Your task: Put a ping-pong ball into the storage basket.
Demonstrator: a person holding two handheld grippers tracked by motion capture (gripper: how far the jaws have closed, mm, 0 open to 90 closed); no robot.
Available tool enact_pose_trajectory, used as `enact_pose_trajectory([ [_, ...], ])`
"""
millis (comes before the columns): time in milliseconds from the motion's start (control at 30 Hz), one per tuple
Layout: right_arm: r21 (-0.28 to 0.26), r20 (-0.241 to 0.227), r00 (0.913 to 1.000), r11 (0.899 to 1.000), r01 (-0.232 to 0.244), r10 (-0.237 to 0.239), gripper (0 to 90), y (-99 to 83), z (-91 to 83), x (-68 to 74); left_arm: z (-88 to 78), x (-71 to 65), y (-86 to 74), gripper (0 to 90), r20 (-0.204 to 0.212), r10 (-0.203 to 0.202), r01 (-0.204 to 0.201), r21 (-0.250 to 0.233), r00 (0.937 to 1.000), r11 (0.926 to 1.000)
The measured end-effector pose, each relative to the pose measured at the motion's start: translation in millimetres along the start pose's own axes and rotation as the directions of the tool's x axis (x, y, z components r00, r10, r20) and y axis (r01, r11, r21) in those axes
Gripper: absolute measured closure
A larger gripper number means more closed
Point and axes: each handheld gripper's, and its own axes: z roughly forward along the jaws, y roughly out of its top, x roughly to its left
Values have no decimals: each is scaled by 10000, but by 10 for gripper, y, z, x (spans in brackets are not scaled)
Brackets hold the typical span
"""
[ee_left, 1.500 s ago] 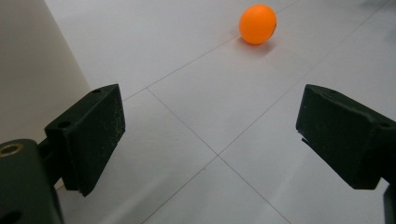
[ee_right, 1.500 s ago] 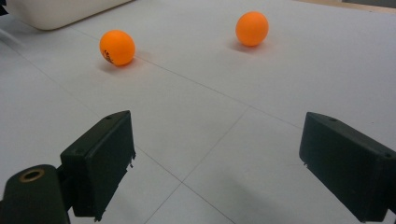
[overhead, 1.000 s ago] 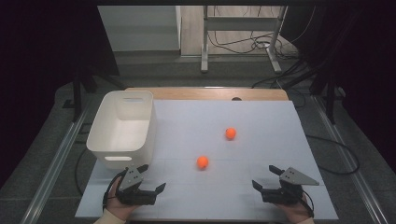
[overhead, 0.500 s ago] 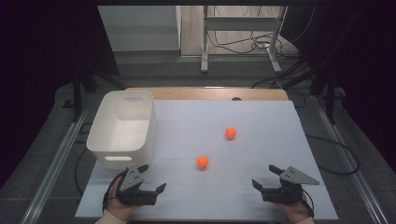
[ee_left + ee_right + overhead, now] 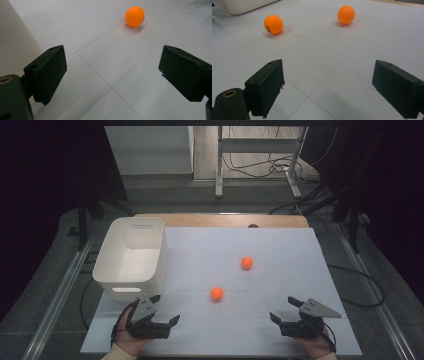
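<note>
Two orange balls lie on the white table top (image 5: 285, 255): a nearer ball (image 5: 216, 293) at the middle and a farther ball (image 5: 246, 263) behind it to the right. My left gripper (image 5: 165, 309) rests near the front left, open, with nothing between its jaws. In the left gripper view the left gripper (image 5: 112, 75) points at the nearer ball (image 5: 134, 16), well ahead of it. My right gripper (image 5: 282, 308) sits at the front right, open and empty too. Beyond the right gripper (image 5: 328, 87) lie the nearer ball (image 5: 273, 24) and the farther ball (image 5: 346, 14).
A white plastic bin (image 5: 130, 287) stands at the table's left side, just behind my left gripper; its wall (image 5: 15, 47) is close at the left of the left gripper view. A wooden strip (image 5: 220, 220) runs along the table's far edge. Cables and a metal stand lie on the floor beyond.
</note>
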Motion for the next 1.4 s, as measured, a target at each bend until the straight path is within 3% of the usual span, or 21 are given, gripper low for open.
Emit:
enact_pose_trajectory([
  [733, 181, -37, 10000, 9998, -10, 11, 108, -12, 3, -2, 116, -63, 164, 89, 299, 146, -157, 369, 9994, 9992],
  [1400, 176, -44, 10000, 9998, 80, -79, 108, -13, 8, 1, 279, -138, 380, 89, 616, 581, -620, 633, 9964, 9961],
])
